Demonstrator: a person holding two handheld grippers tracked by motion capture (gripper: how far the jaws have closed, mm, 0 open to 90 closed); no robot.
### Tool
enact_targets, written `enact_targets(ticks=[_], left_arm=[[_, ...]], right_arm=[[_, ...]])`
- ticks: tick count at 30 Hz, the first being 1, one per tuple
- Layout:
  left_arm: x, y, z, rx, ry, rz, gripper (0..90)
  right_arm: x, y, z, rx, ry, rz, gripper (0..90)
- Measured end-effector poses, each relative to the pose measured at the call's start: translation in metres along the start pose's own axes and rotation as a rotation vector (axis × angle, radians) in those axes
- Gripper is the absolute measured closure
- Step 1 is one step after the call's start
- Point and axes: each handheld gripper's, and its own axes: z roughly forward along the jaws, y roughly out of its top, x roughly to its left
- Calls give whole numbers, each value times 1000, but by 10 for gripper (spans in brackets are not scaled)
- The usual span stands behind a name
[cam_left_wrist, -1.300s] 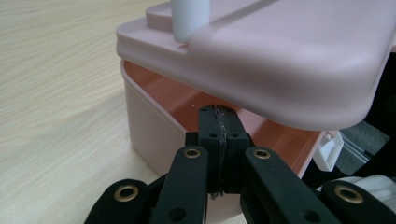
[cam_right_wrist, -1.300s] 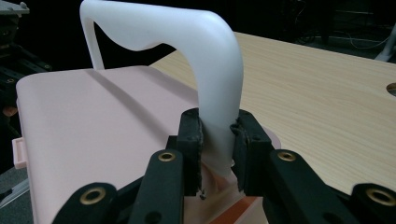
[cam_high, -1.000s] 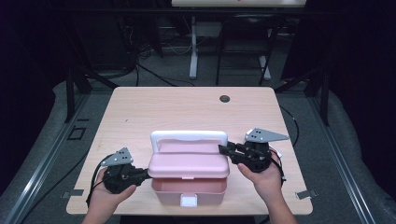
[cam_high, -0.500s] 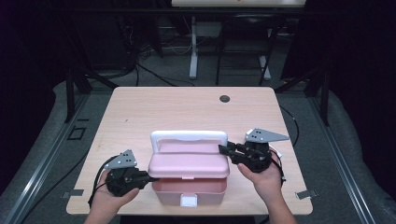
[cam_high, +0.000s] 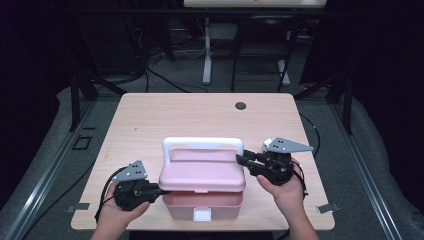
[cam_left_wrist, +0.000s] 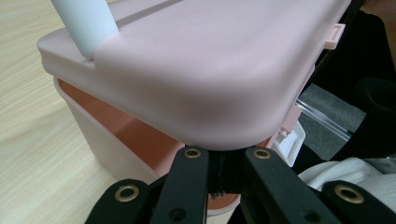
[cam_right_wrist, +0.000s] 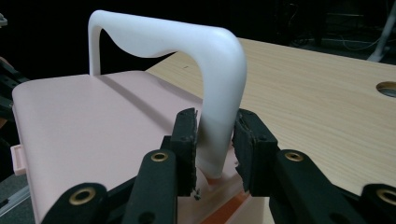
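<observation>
Since the earlier frame, the left gripper has shifted slightly toward the near edge of the table, and the right gripper's jaws have just been opening around the handle.

Left side: the left gripper sits at the near-left corner of the box, its jaws together, with the tips under the left end of the lid. In the left gripper view the closed tips rest beneath the lid, and a gap shows above the base rim. This placement likely props or levers the lid upward.

Centre: the box stands at the near edge of the table, midway along it, lid partly raised over the base, white handle upright.

Right side: the right gripper points at the handle's right leg. In the right gripper view the leg stands between the pads, which are apart and hardly pressing it. This hold probably steadies the lid while the left side lifts.
</observation>
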Motion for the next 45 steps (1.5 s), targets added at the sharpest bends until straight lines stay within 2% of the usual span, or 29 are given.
enact_targets(ticks=[11,12,15,22,29,36,40,45], left_arm=[[1,6,-3,-23,4,1,899],[2,8,-3,-26,5,-1,899],[2,10,-4,-33,5,-1,899],[4,15,-6,-50,7,4,899],[5,18,-7,-57,12,10,899],[6,20,-7,-64,14,7,899],[6,22,-8,-68,23,8,899],[7,24,-8,-78,24,15,899]], right_arm=[[9,4,-22,-32,-71,-34,782],[12,2,-26,-37,-93,-49,812],[14,-2,-30,-40,-109,-55,842],[18,-19,-36,-8,-132,-32,868],[23,-38,-34,32,-131,-33,881],[27,-50,-23,65,-95,-44,888],[32,-59,-12,91,-55,-62,889],[35,-66,-4,116,-34,-59,893]])
